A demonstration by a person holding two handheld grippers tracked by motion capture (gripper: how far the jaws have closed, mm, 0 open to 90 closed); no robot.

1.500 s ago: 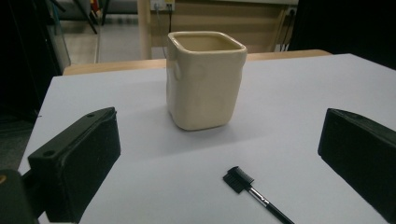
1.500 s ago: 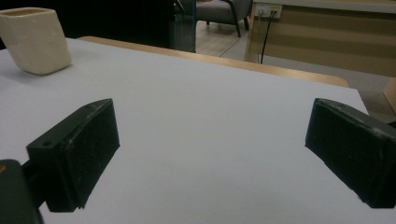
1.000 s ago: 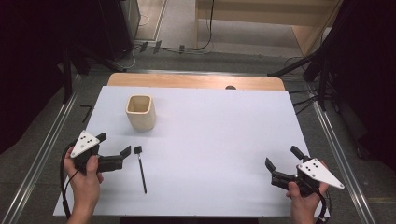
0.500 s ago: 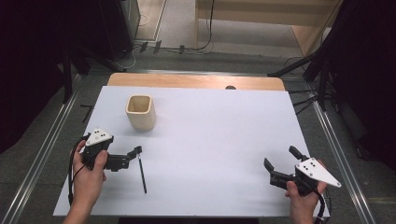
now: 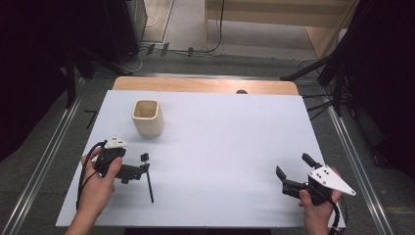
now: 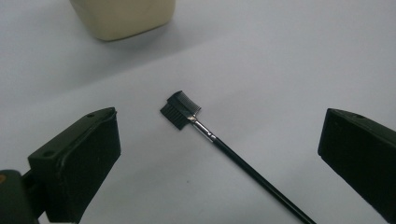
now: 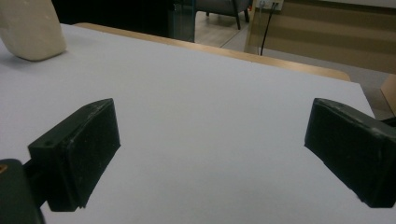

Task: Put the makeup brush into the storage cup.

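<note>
Slim black brush (image 6: 219, 142) with square comb-like bristle head and thin straight handle, flat on white tabletop (image 5: 225, 142), lying near side of cream square-sided cup (image 5: 147, 117), apart from it. Left gripper (image 5: 142, 169) just beside brush head, jaws spread wide; in left gripper view, brush lying between both jaws, touched by neither, nothing gripped. Right gripper (image 5: 292, 172) well apart from cup, at far right near table edge, jaws equally wide open, empty, bare white surface between them.
</note>
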